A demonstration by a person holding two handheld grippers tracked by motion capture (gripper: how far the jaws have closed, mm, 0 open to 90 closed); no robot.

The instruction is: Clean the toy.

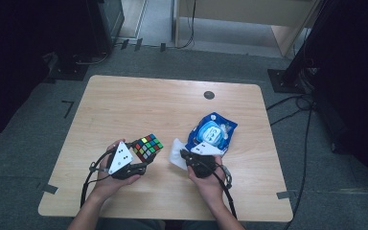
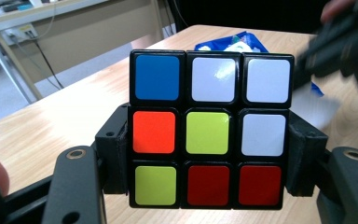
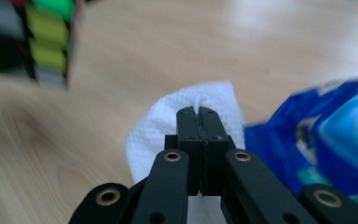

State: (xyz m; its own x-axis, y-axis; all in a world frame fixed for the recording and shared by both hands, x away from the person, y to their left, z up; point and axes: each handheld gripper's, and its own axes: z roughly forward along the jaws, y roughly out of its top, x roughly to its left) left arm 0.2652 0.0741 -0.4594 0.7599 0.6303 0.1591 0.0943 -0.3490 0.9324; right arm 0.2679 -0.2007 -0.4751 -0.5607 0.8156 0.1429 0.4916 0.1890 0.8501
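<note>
- High view: left gripper [image 1: 141,160] holds the cube [image 1: 148,146] up over the table [image 1: 124,100], cube at the gripper's 1 o'clock. Right gripper [image 1: 182,154] sits just right of it, a white wipe [image 1: 176,153] at its tip, at 11 o'clock from the hand [image 1: 206,179]. Blue pack [image 1: 212,132] lies flat on the table at the right gripper's 1 o'clock, its flap area pale; contents cannot be told.
- Left gripper view: jaws spread to the cube's width and pressed on its two sides at the middle row. Cube upright, face showing blue, white, orange, yellow, red. Pack [image 2: 235,43] beyond it at 12 o'clock.
- Right gripper view: jaws pressed together, pinching the wipe [image 3: 191,116], which bunches around the tips. Pack [image 3: 326,140] at 3 o'clock, touching the wipe's edge. Cube [image 3: 37,42] blurred at 10 o'clock, apart.
</note>
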